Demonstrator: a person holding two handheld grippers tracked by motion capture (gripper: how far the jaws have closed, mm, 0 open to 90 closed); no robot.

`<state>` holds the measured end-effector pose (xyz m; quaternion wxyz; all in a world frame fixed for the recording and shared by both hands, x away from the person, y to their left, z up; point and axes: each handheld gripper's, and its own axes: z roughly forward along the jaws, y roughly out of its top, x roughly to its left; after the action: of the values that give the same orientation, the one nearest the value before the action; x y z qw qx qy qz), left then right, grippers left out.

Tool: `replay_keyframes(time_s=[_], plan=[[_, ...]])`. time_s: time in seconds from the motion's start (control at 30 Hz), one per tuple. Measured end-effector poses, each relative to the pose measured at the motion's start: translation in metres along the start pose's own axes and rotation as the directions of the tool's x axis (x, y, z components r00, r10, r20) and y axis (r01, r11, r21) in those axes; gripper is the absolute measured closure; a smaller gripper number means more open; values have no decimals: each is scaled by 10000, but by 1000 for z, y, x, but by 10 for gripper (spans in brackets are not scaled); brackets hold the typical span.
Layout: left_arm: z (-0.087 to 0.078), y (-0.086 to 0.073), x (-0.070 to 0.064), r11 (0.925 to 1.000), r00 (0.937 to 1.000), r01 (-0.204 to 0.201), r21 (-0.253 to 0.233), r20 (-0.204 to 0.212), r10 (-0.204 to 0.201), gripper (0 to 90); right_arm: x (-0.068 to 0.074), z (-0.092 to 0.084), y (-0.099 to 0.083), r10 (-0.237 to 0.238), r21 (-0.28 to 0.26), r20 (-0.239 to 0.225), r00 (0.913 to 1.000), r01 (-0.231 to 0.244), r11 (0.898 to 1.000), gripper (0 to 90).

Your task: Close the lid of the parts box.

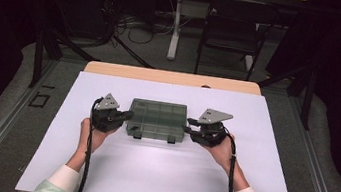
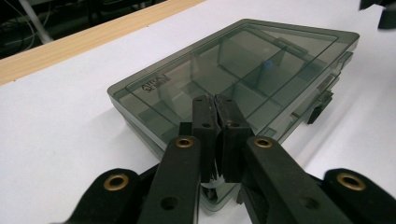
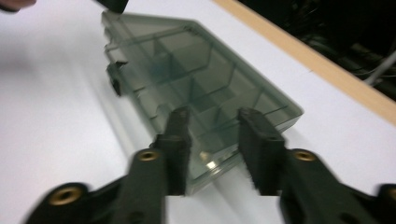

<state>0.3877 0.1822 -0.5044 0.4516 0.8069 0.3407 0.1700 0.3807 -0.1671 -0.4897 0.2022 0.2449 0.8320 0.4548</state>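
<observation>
A smoky see-through compartment box [image 1: 157, 119] lies lid down and closed on the white mat, its two dark latches facing the person. My left gripper [image 1: 128, 115] rests at the box's left end. In the left gripper view its jaws [image 2: 215, 100] stand pressed together over the lid's near corner [image 2: 233, 70], with nothing between them. My right gripper [image 1: 186, 127] sits at the box's right end. In the right gripper view its jaws [image 3: 215, 116] stand apart above the box's end [image 3: 196, 79], and the pads press on nothing.
The white mat [image 1: 162, 175] covers most of a wooden table, whose bare far edge [image 1: 171, 77] shows behind the box. A dark chair [image 1: 233, 29] and cables stand on the floor beyond the table.
</observation>
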Motion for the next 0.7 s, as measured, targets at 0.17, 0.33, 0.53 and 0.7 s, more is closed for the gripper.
replay_keyframes(time_s=[0.17, 0.33, 0.53, 0.7], plan=[[0, -2, -1, 10000, 10000, -54, -6, -29, 54, 899, 1, 0, 2, 251, -368, 422, 9988, -235, 9990, 884], [-1, -5, -2, 10000, 10000, -87, -9, -9, 87, 899, 5, 6, 2, 223, -243, 585, 9980, -209, 9995, 900], [1, -9, -3, 9999, 9999, -104, 49, -17, 104, 899, 10, 14, 2, 170, -42, 550, 9983, -168, 9998, 900], [3, -12, -5, 9997, 9998, -176, 166, 8, 176, 898, 13, 21, -1, 94, 179, 469, 9989, -102, 9998, 900]])
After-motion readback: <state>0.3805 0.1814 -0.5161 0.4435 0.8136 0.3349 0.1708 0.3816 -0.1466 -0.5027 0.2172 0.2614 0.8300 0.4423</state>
